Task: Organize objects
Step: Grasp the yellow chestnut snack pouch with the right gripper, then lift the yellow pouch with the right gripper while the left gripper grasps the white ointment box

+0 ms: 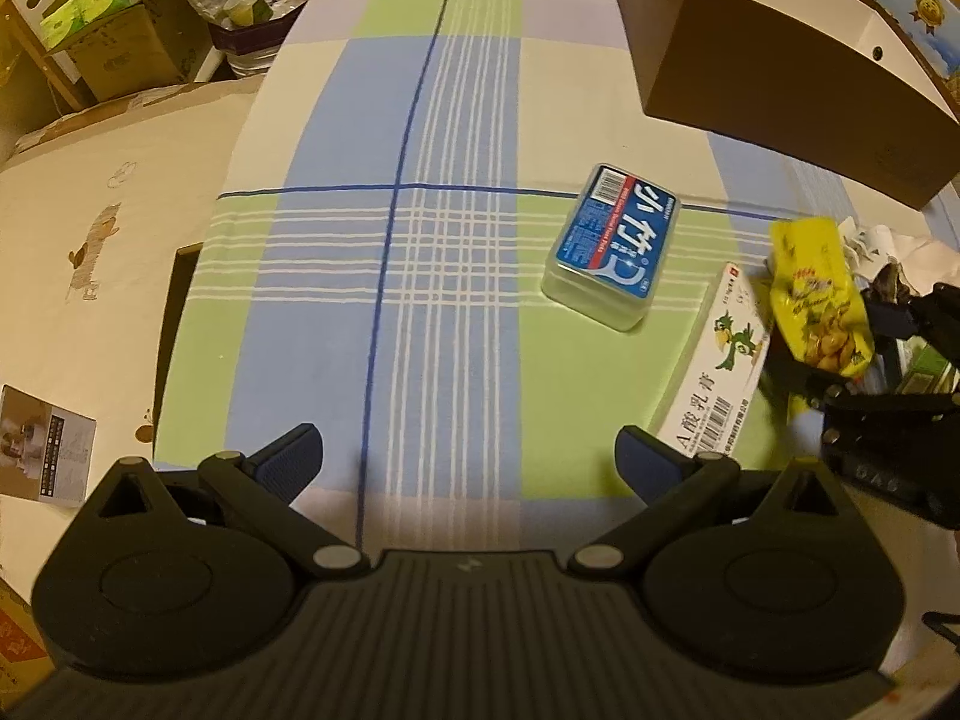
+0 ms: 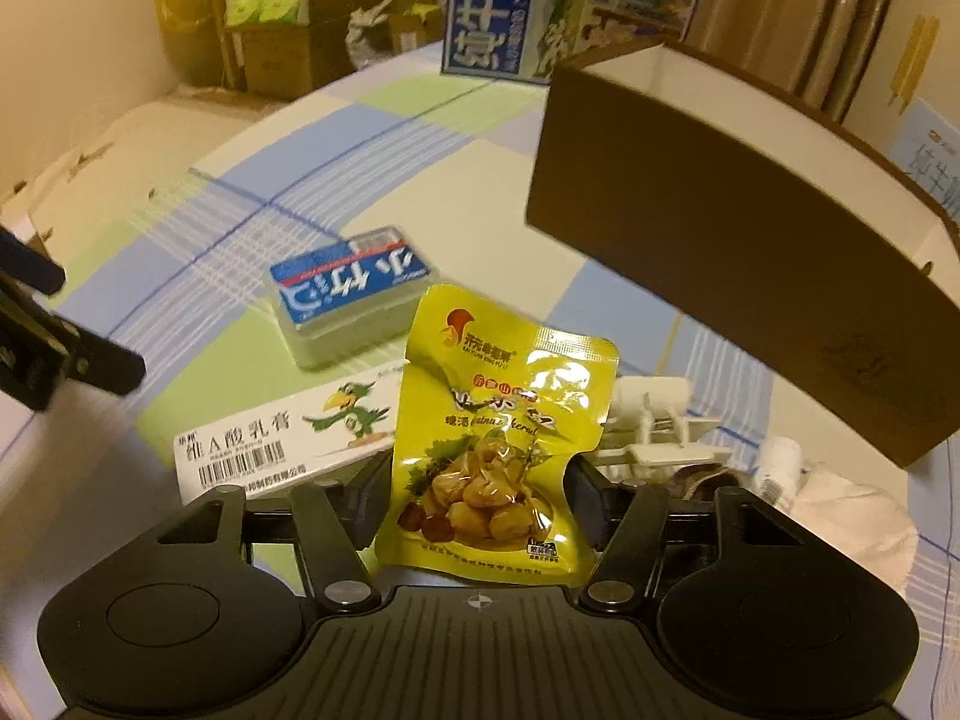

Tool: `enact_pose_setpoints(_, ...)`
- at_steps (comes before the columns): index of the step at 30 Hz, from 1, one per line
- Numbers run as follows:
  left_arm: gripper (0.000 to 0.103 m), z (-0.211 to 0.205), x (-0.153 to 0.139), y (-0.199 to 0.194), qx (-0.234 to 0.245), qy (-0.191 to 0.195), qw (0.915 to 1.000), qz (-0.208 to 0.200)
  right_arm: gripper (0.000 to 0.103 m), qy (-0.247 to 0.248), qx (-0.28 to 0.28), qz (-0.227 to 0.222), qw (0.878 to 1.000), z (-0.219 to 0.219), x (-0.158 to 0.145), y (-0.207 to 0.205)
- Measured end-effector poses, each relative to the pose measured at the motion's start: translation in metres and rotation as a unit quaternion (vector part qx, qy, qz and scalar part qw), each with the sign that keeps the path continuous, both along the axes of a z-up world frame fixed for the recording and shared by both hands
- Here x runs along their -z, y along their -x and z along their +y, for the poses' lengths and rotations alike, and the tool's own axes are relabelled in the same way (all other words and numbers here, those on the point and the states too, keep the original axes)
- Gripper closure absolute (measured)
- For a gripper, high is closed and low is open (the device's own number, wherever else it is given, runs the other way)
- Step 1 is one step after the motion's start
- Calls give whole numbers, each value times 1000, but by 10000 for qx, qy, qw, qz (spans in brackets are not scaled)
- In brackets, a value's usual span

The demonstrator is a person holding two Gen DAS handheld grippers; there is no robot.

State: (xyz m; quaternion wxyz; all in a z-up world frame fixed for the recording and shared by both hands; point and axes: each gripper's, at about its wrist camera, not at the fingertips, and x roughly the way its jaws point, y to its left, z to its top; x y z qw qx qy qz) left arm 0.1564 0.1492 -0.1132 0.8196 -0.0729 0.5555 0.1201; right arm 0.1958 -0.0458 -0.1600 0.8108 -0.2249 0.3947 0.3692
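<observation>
My right gripper (image 2: 477,495) is shut on a yellow chestnut snack packet (image 2: 501,420) and holds it upright above the checked cloth; the packet also shows in the left wrist view (image 1: 816,297) beside the right gripper (image 1: 840,384). My left gripper (image 1: 468,462) is open and empty over the cloth. A clear box with a blue label (image 1: 612,246) (image 2: 354,294) lies flat. A white ointment carton with a green bird (image 1: 717,372) (image 2: 288,438) lies beside it. A brown open box (image 1: 774,78) (image 2: 738,252) stands at the right.
White plastic clips (image 2: 654,432) and crumpled white tissue (image 2: 840,516) lie right of the packet. A blue milk carton (image 2: 498,6) stands at the back. A large cardboard sheet (image 1: 102,240) lies left of the cloth. Stacked boxes (image 1: 96,18) fill the far left.
</observation>
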Motion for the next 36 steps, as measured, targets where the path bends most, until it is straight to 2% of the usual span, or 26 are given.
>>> enact_pose_setpoints(6, 1, -12, -2, -6, 270, 94, 9996, -75, 46, -361, 283, -10, 9989, -20, -26, -5)
enact_pose_setpoints(11, 1, -35, -3, -13, 766, 179, 9967, -220, 46, -628, 660, 13, 9958, -46, -52, -9)
enact_pose_setpoints(16, 2, -59, 9, -26, 1241, 232, 9917, -237, 46, -756, 1015, 22, 9920, -74, -69, -8)
enact_pose_setpoints(23, 20, -84, 29, -42, 1738, 64, 9846, -151, 46, -825, 1540, 26, 9846, -121, -83, -4)
enact_pose_setpoints(25, 34, -89, 33, -45, 1827, 8, 9831, -131, 46, -822, 1664, 28, 9826, -134, -86, -3)
enact_pose_setpoints(32, 44, -102, 36, -56, 1868, -26, 9823, -134, 46, -839, 1871, 65, 9787, -164, -89, -3)
enact_pose_setpoints(34, 56, -106, 37, -59, 1861, -20, 9825, -119, 46, -851, 1884, 70, 9784, -171, -91, -4)
enact_pose_setpoints(36, 64, -108, 36, -61, 1786, -7, 9838, -137, 46, -862, 1871, 76, 9785, -178, -92, -5)
